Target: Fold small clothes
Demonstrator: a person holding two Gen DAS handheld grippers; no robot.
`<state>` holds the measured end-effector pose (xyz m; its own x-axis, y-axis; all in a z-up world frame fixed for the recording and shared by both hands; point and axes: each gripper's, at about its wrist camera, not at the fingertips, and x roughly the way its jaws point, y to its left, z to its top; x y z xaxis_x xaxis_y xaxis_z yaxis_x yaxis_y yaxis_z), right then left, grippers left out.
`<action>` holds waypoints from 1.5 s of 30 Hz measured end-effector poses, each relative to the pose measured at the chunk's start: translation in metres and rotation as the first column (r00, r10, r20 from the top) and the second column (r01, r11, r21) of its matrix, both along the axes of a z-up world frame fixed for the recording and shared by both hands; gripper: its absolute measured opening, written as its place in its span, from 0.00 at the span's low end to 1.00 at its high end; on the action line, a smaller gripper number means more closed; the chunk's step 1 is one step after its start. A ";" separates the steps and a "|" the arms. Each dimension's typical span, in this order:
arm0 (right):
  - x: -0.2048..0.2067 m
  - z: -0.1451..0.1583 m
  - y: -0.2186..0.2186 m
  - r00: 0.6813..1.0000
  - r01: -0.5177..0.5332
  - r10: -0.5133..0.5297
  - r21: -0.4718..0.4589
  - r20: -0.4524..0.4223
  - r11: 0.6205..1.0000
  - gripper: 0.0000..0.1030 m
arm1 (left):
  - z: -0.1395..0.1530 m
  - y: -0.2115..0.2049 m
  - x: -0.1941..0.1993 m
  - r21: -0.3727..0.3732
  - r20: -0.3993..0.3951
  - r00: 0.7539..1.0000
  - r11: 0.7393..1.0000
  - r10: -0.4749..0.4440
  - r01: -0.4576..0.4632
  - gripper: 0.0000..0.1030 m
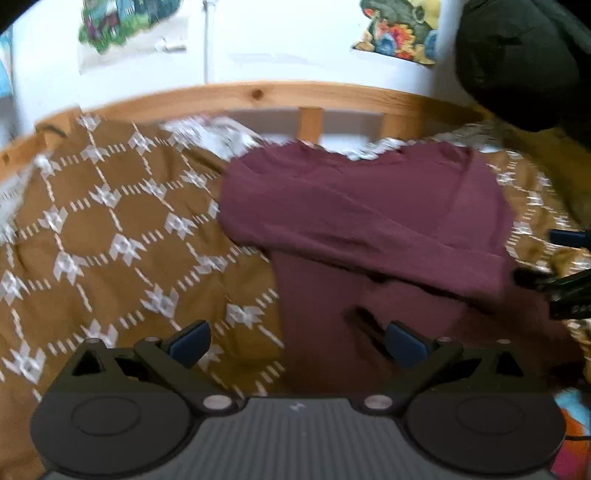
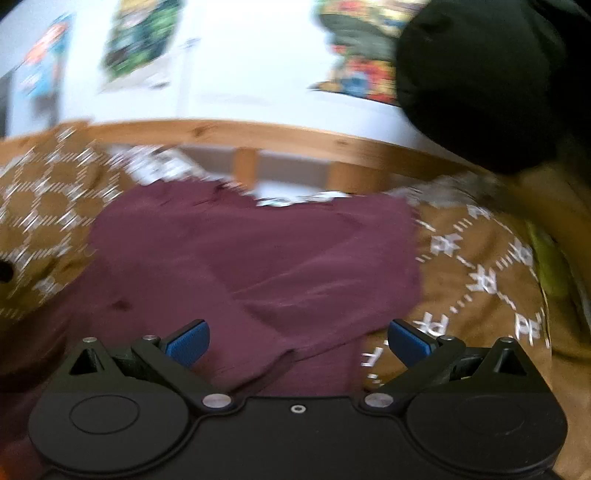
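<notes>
A maroon long-sleeved top lies spread on a brown bedspread with a white pattern, one sleeve folded across its body. My left gripper hovers open over the garment's near left edge, nothing between its blue pads. In the right wrist view the same top fills the middle. There my right gripper stands open above its near right part, holding nothing. The right gripper's dark fingers also show at the right edge of the left wrist view, beside the sleeve's end.
A wooden bed rail runs along the far side, with a white wall and colourful posters behind. A large black rounded shape fills the upper right. A bright orange and blue item lies at the lower right.
</notes>
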<state>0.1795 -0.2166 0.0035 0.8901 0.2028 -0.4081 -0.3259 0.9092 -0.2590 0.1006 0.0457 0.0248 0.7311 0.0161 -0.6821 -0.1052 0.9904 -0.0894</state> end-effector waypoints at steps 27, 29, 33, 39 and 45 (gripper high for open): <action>-0.072 -0.053 0.074 0.928 -0.261 0.193 -0.186 -0.319 0.947 0.51 | -0.030 -0.051 -0.035 -0.030 -0.145 0.922 0.933 -0.360 0.359 0.99; -0.069 -0.047 0.066 0.923 -0.255 0.210 -0.104 -0.322 0.961 0.34 | -0.036 -0.058 -0.036 0.015 -0.156 0.917 0.928 -0.366 0.373 0.99; -0.066 -0.037 0.060 0.907 -0.267 0.260 0.027 -0.330 0.963 0.14 | -0.043 -0.071 -0.035 0.043 -0.173 0.905 0.915 -0.389 0.402 0.99; -0.053 -0.021 0.043 0.894 -0.223 0.296 0.240 -0.336 0.945 0.11 | -0.051 -0.089 -0.023 0.165 -0.193 0.921 0.914 -0.339 0.371 0.92; -0.056 -0.018 0.031 0.906 -0.214 0.296 0.278 -0.301 0.937 0.11 | -0.048 -0.088 -0.021 0.251 -0.195 0.940 0.912 -0.281 0.324 0.70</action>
<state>0.1239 -0.1852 -0.0143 0.6150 0.5299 -0.5840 -0.5840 0.8037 0.1144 0.0798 -0.0420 -0.0234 0.6190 0.0138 -0.7853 0.2128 0.9595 0.1846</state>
